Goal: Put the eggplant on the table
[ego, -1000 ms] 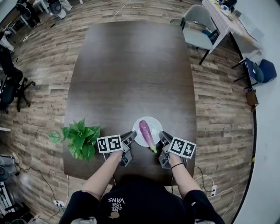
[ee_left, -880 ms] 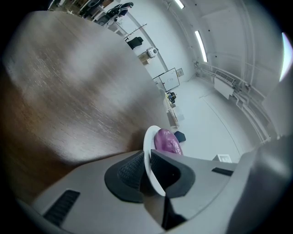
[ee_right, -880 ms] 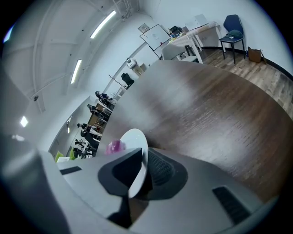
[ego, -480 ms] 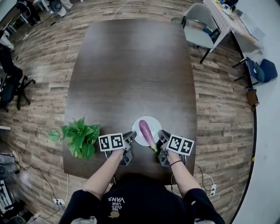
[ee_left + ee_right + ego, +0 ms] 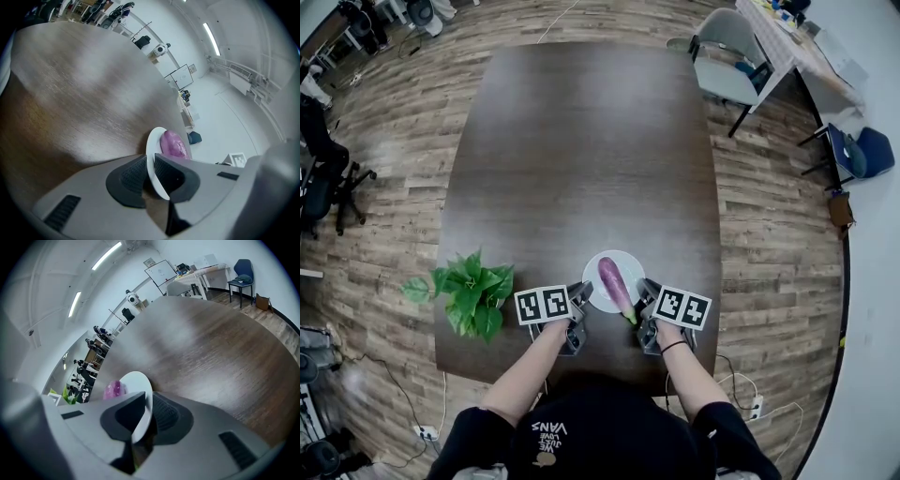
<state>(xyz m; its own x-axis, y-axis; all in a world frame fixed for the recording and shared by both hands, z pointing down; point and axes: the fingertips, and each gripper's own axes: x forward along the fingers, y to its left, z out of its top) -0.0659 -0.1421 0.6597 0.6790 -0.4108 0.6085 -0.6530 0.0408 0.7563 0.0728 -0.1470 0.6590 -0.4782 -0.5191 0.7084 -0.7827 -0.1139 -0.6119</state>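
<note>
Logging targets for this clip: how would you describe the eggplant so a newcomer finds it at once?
On the big dark wooden table, look at the near edge, where the left claw and right claw each clamp the rim of a white plate. The eggplant lies on that plate: long and purple with a green stem, unlike the leafy plant further left.

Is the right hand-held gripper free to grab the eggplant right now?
Probably not yet: the right hand-held gripper is shut on the rim of the plate, so it must let go first. The eggplant lies uncovered on that plate, close by.
</note>
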